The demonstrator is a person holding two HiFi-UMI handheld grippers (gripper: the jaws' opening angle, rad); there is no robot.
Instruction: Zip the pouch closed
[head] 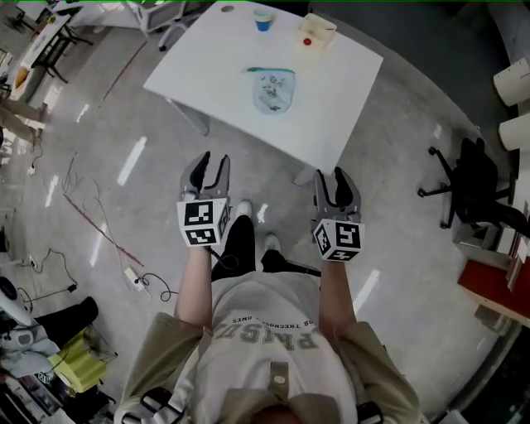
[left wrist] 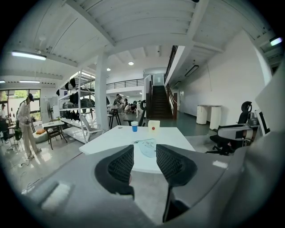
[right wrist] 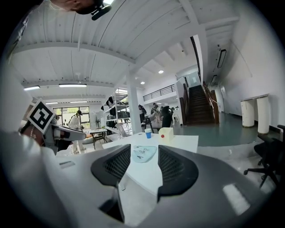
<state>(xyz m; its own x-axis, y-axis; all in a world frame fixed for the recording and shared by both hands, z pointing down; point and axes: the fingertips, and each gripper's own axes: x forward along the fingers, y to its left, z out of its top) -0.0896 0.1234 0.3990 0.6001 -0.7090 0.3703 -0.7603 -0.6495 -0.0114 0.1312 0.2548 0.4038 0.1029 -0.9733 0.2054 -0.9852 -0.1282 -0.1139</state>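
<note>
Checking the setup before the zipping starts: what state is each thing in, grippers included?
left gripper: jaws apart, empty, short of the table.
right gripper: jaws apart, empty, short of the table.
pouch: lying flat on the table, untouched; zip too small to read.
blue cup: upright near the far edge.
cream box: resting on the table, apart from the cup.

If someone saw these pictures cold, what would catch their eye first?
Probably the left gripper and right gripper with their black-and-white marker cubes, held out over the floor, jaws apart and empty. Beyond them stands the white table, a pale blue pouch lying mid-table, a blue cup and cream box at its far edge.
</note>
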